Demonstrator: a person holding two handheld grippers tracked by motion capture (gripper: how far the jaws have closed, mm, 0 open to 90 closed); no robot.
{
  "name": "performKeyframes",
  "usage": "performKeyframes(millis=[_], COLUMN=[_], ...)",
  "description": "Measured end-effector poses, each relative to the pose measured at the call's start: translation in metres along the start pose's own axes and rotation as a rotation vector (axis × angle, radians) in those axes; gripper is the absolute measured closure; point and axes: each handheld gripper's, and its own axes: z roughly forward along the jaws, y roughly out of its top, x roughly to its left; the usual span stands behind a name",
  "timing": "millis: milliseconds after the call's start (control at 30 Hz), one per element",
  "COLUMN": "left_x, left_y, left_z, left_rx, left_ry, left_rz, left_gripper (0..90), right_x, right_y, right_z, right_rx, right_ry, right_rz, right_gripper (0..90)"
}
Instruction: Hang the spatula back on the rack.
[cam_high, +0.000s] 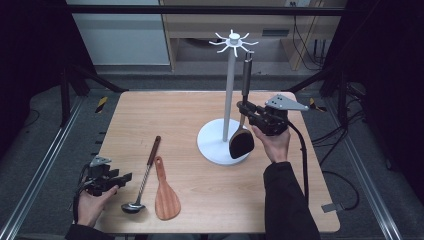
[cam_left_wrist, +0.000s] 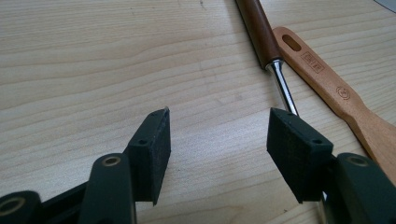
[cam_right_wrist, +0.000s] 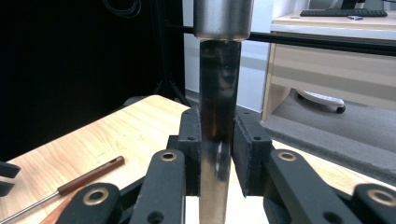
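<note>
A white utensil stand (cam_high: 228, 95) with a ring of hooks on top rises from a round base (cam_high: 212, 145) at the table's middle right. A black spatula (cam_high: 241, 143) hangs upright beside the pole, its handle (cam_high: 247, 75) up at a hook. My right gripper (cam_high: 243, 107) is shut on its steel shank (cam_right_wrist: 217, 140), with a pad pressed on each side of my right gripper (cam_right_wrist: 217, 126). At the front left edge my left gripper (cam_high: 125, 177) lies low over the wood. In its own view my left gripper (cam_left_wrist: 217, 135) is open with bare table between its jaws.
A steel ladle (cam_high: 145, 170) with a brown handle (cam_left_wrist: 261, 32) and a wooden rice paddle (cam_high: 165, 192) lie side by side on the wooden table (cam_high: 175, 115), just right of the left gripper. The paddle's handle (cam_left_wrist: 327, 79) runs past the right jaw. Black frame rails surround the table.
</note>
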Motion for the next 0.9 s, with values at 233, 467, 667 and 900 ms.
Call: performKeyframes(millis=[233, 467, 667, 900], left_x=[-0.0004, -0.0007, -0.0006, -0.0002], left_y=[0.0001, 0.0001, 0.0002, 0.0003], left_z=[0.0003, 0.0002, 0.0001, -0.0007], left_rx=[0.001, 0.0, -0.001, -0.005], left_ry=[0.0, -0.002, -0.002, -0.003], left_rz=[0.002, 0.001, 0.0, -0.001], left_gripper=[40.0, 40.0, 40.1, 40.1], right_x=[-0.0002, 0.0008, 0.0008, 0.0015], right_y=[0.0006, 0.0023, 0.0056, 0.0059], right_z=[0.0025, 0.0026, 0.0019, -0.0033], right_rx=[0.002, -0.004, 0.011, 0.021], right_ry=[-0.023, -0.044, -0.051, -0.067], right_rz=[-0.016, -0.026, -0.032, -0.042], right_gripper=[74.2, 73.0, 74.9, 75.3])
